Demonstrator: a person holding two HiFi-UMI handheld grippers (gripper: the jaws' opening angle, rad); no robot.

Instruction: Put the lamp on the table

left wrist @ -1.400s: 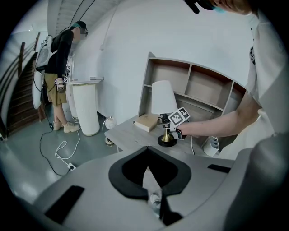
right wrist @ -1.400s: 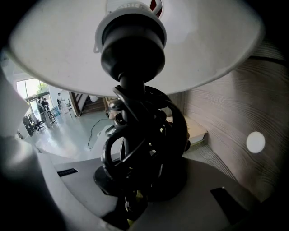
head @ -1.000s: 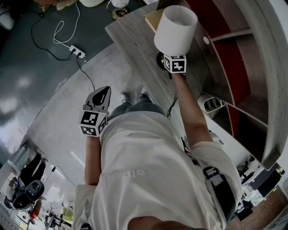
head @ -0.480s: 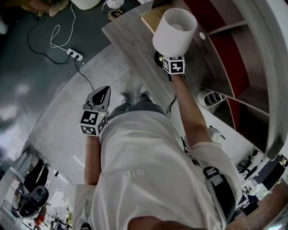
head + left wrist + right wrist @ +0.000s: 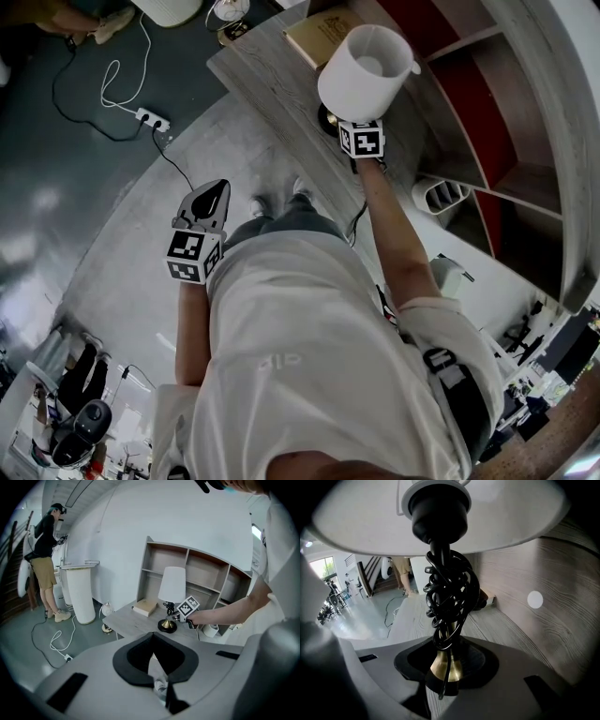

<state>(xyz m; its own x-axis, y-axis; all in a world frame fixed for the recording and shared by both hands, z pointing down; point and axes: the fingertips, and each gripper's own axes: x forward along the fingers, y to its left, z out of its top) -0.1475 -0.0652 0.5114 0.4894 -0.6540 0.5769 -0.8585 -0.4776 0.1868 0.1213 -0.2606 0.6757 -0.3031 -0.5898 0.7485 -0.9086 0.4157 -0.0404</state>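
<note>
Upper right of the head view: the lamp (image 5: 364, 70) stands on the grey table (image 5: 267, 84). The right gripper (image 5: 349, 131) has just been opening, and its jaws flank the brass stem (image 5: 446, 665), apparently not pressing it. At centre-left the left gripper (image 5: 212, 199) is closed and empty.

Right bare arm (image 5: 392, 234) stretched forward. Grey two-jaw right gripper (image 5: 443, 686) pitched down. Its jaws have just been opening and now stand wide, straddling the brass stem of the white-shaded lamp (image 5: 446, 665) without pinching it. Left arm (image 5: 191, 328) hangs bent at the side. Grey left gripper (image 5: 159, 686) tilted down, jaws together, nothing between them.
</note>
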